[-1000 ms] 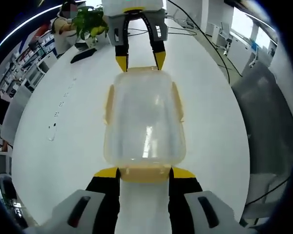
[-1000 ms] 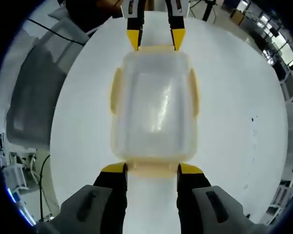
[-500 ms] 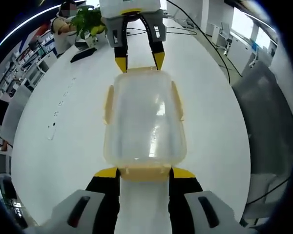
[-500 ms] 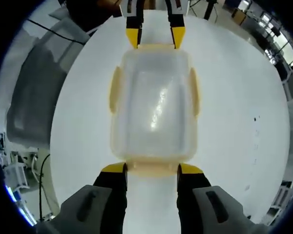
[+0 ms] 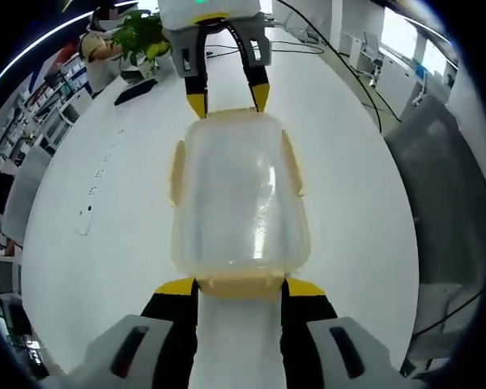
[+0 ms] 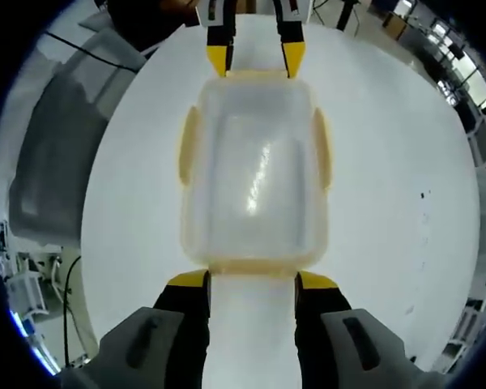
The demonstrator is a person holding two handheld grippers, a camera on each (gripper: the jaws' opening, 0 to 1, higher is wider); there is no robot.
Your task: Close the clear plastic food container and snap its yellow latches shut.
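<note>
**Container flanked end to end by both grippers**

In the left gripper view, the clear plastic food container (image 5: 239, 198) is being shown at the centre of the frame, lying on a white table (image 5: 89, 154) with its lid on. Yellow latches are being seen along its sides, one at the left (image 5: 177, 173) and one at the right (image 5: 292, 164). The left gripper (image 5: 239, 288) is being held at the bottom centre with its jaws spread apart, the yellow tips sitting on either side of the near end latch (image 5: 240, 285). At the upper centre, the right gripper (image 5: 227, 96) is being presented from the far end, its jaws parted as well, tips just at the container's far edge. A potted plant (image 5: 142, 36) is being seen at the upper left.

In the right gripper view, the container (image 6: 253, 170) is again being shown in the middle of the frame on the table (image 6: 397, 162). The right gripper (image 6: 252, 282) is being held at the bottom centre, jaws apart around the near latch (image 6: 252, 267). The left gripper (image 6: 256, 58) is being seen at the top centre, released, its tips at the far edge.
</note>
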